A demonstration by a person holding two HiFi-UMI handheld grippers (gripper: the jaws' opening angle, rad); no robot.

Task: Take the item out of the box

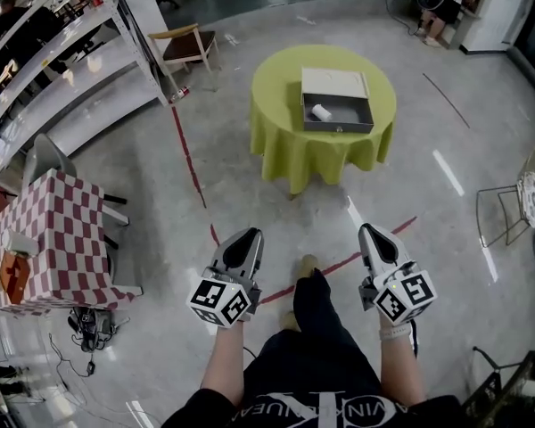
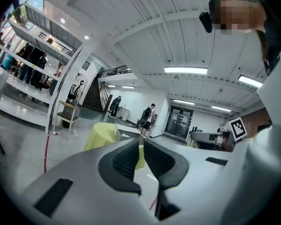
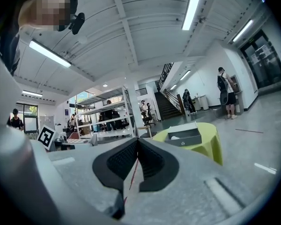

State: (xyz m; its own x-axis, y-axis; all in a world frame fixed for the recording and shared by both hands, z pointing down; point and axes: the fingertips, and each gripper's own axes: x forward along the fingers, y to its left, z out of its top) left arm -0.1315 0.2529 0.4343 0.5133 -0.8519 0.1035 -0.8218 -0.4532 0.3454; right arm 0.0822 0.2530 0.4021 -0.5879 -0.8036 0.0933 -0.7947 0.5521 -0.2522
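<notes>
Standing well back from the round table (image 1: 281, 145) with its yellow-green cloth, the person holds both grippers out in front at about waist height, so the task looks barely begun. The grey box (image 1: 337, 126) sits open on the tabletop, and the item (image 1: 322, 112), a small white thing (its exact kind is too small to tell), lies inside it near the left end, untouched. The left gripper (image 1: 248, 235) has its jaws drawn together to a thin slit with nothing between them; only the cloth far off shows through. The right gripper (image 1: 372, 233) is fully closed and likewise empty, with bare floor and a red tape line (image 1: 189, 154) beyond its pads. Neither gripper is anywhere near the box. By my reading everything is left to do: cross the floor to the table, open one gripper, reach down into the box, close on the item and lift it clear over the rim.
</notes>
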